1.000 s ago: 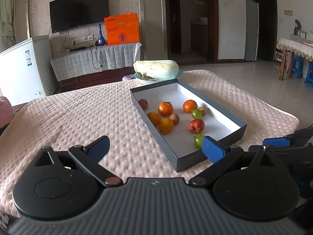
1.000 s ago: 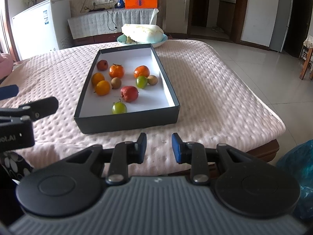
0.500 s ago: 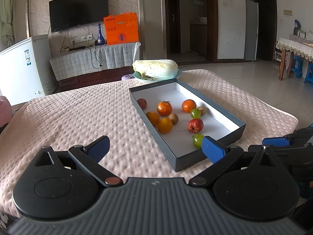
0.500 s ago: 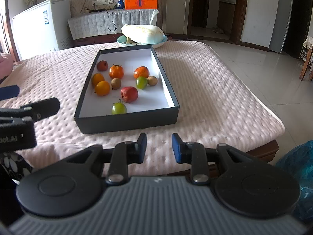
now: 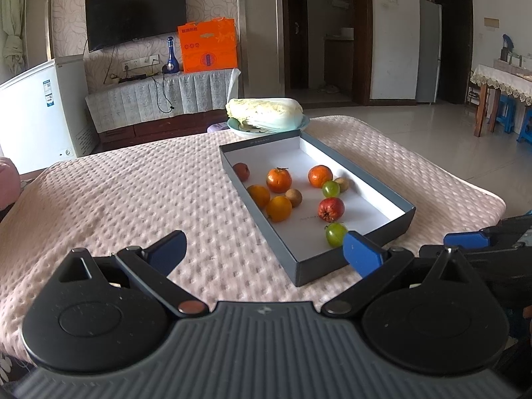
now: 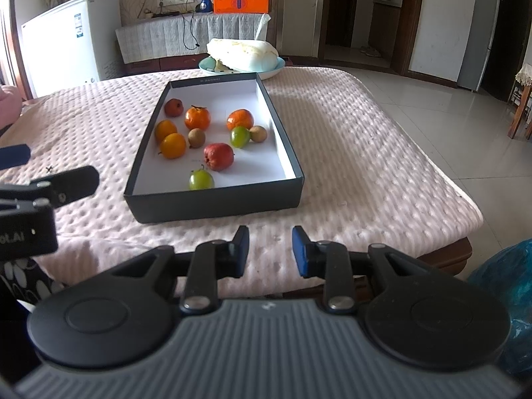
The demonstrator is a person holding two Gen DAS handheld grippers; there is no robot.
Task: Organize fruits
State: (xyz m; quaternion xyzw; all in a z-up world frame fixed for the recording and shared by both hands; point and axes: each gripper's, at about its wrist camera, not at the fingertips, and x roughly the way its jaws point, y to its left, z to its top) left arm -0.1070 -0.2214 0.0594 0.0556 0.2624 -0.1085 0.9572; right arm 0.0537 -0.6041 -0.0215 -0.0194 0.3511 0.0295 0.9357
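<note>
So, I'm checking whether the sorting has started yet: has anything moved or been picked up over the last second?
Nothing visibly changed. The left gripper has its fingers wide apart and empty, the right gripper has them narrowly apart and empty, both short of the box. All the fruit, including the nearest green fruit, lies where it was.

Patterned wall, wall-mounted TV (image 5: 134,11), white fridge (image 5: 40,113), tiled floor (image 5: 449,146) — daylit, dark doorways.

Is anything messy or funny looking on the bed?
Nothing is spilled or broken. The fruits just lie mixed up in the grey box, not sorted. One funny thing: a big cabbage sits on a plate right behind the box.
</note>
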